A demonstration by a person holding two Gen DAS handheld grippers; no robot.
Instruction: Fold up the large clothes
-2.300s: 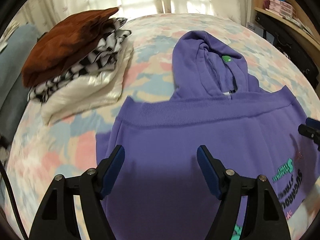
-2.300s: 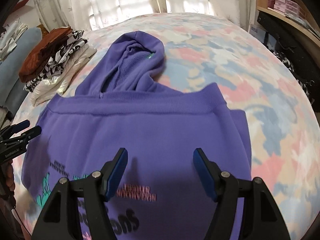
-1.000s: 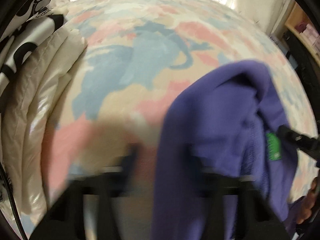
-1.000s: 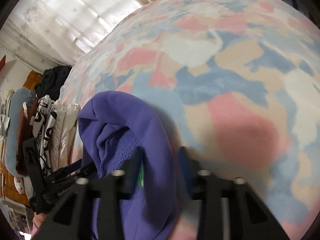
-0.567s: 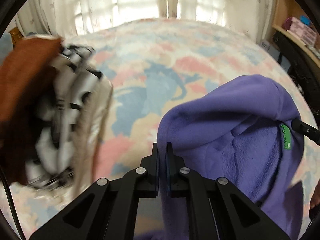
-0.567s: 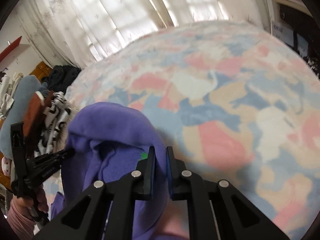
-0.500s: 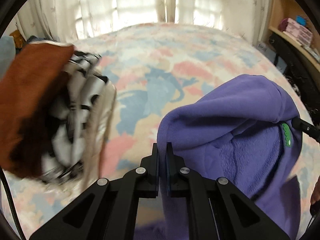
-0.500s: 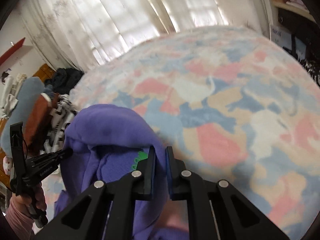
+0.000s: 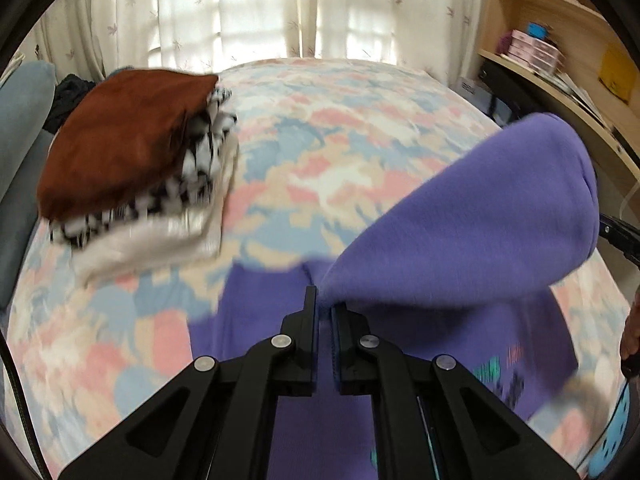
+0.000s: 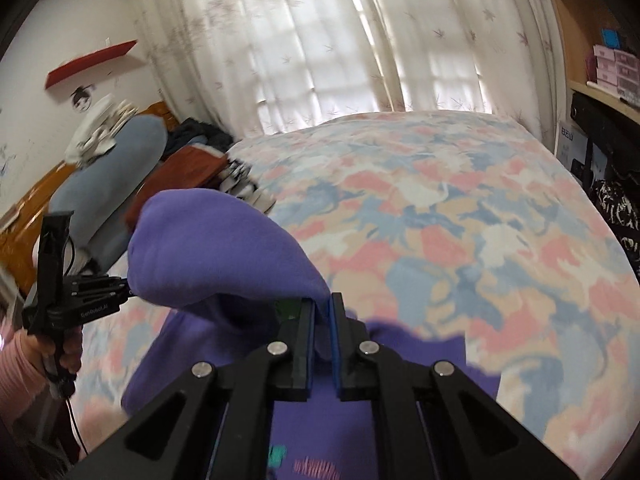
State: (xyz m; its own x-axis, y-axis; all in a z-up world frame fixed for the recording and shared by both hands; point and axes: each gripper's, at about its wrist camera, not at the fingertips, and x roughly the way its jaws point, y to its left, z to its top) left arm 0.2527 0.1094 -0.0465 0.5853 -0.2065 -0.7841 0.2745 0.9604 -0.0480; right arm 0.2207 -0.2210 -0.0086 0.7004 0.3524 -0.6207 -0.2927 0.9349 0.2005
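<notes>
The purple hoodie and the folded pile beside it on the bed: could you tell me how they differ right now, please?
The purple hoodie is mid-fold, its hood lifted off the bed by the left gripper and right gripper; the folded pile lies untouched. The hoodie is a single garment, while the pile stacks brown, black-and-white and cream pieces. Both rest on the same patterned bedspread.

One purple hoodie (image 9: pixel 472 216), three stacked folded garments (image 9: pixel 132 160), two grippers (image 9: pixel 323 312)
</notes>
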